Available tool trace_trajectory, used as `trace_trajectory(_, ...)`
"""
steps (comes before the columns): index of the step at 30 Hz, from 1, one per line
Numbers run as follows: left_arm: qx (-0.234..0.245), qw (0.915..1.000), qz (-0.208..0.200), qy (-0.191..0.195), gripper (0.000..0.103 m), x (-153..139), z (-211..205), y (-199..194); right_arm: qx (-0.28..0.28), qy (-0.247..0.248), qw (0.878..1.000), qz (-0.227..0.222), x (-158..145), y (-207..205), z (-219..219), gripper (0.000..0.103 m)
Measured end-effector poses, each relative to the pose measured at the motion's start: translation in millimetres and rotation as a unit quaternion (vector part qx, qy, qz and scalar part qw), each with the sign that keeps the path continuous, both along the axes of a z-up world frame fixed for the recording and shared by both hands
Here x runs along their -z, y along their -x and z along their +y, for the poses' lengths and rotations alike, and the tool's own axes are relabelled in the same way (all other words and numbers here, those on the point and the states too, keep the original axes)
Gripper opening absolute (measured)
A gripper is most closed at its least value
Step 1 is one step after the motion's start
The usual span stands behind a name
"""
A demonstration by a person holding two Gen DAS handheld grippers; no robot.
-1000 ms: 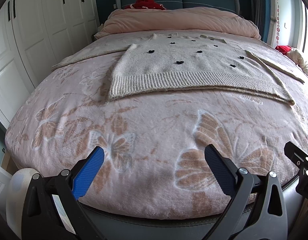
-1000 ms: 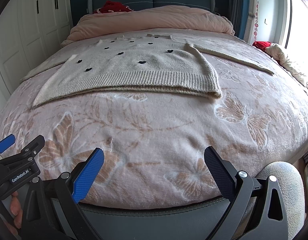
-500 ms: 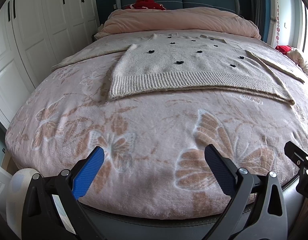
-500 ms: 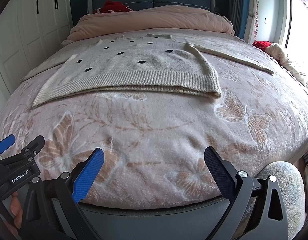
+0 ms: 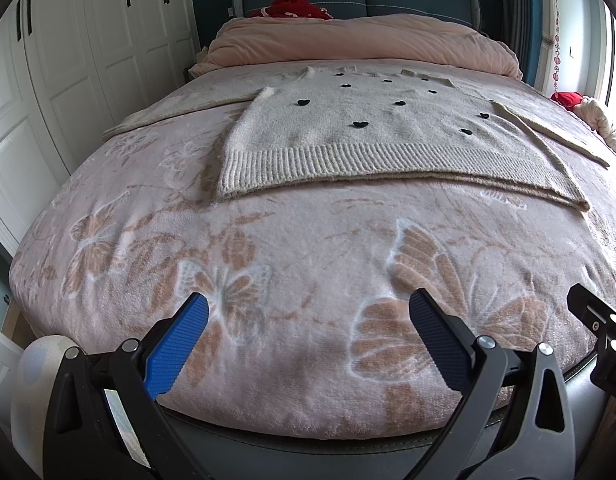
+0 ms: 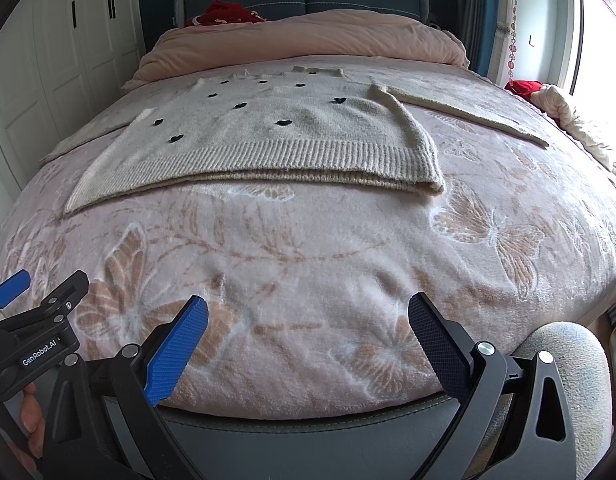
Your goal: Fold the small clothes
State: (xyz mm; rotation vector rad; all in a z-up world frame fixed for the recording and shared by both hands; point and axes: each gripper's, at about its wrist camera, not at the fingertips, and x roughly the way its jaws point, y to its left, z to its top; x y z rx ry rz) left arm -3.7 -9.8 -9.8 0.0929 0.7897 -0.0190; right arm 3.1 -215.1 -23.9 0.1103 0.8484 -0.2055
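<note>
A cream knit sweater (image 5: pixel 371 136) with small black hearts lies flat on the bed, hem toward me and both sleeves spread out to the sides. It also shows in the right wrist view (image 6: pixel 268 140). My left gripper (image 5: pixel 308 344) is open and empty, held over the foot of the bed well short of the hem. My right gripper (image 6: pixel 308 344) is open and empty too, at the same distance. The left gripper's body (image 6: pixel 36 320) shows at the lower left of the right wrist view.
The bed carries a pink butterfly blanket (image 5: pixel 308 248) and a rolled pink duvet (image 5: pixel 355 40) at the head. White wardrobe doors (image 5: pixel 68 60) stand on the left. A heap of clothes (image 6: pixel 567 120) lies at the right bed edge. A round pouf (image 6: pixel 567 360) sits lower right.
</note>
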Motion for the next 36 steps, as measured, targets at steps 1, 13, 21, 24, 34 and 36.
trace_trajectory(1,0.000,1.0000,0.000,0.002,0.098,-0.1,0.1,0.0,0.000,-0.001,1.000,0.000,0.0,-0.6,-0.5,0.098)
trace_trajectory(13,-0.017,0.9994,-0.030,0.008,0.098,-58.0,-9.6,-72.6,0.050,-0.031,0.996,-0.060,-73.9,-82.7,-102.2,0.098)
trace_trajectory(21,-0.009,0.9993,-0.037,0.007,0.098,-81.2,-34.2,-150.3,0.139,-0.100,0.984,-0.056,-57.3,-182.8,-284.6,0.098)
trace_trajectory(24,-0.011,0.9994,-0.027,0.019,0.098,-78.6,-38.3,-171.1,0.207,-0.111,0.971,-0.049,-35.6,-210.2,-365.3,0.098)
trace_trajectory(34,0.001,0.9994,0.027,0.022,0.098,-46.2,-53.4,-205.0,0.356,-0.192,0.914,-0.030,30.7,-249.4,-516.7,0.071)
trace_trajectory(36,0.000,0.9991,0.034,0.024,0.098,-40.7,-51.8,-207.1,0.357,-0.201,0.912,-0.030,36.0,-255.6,-520.2,0.024)
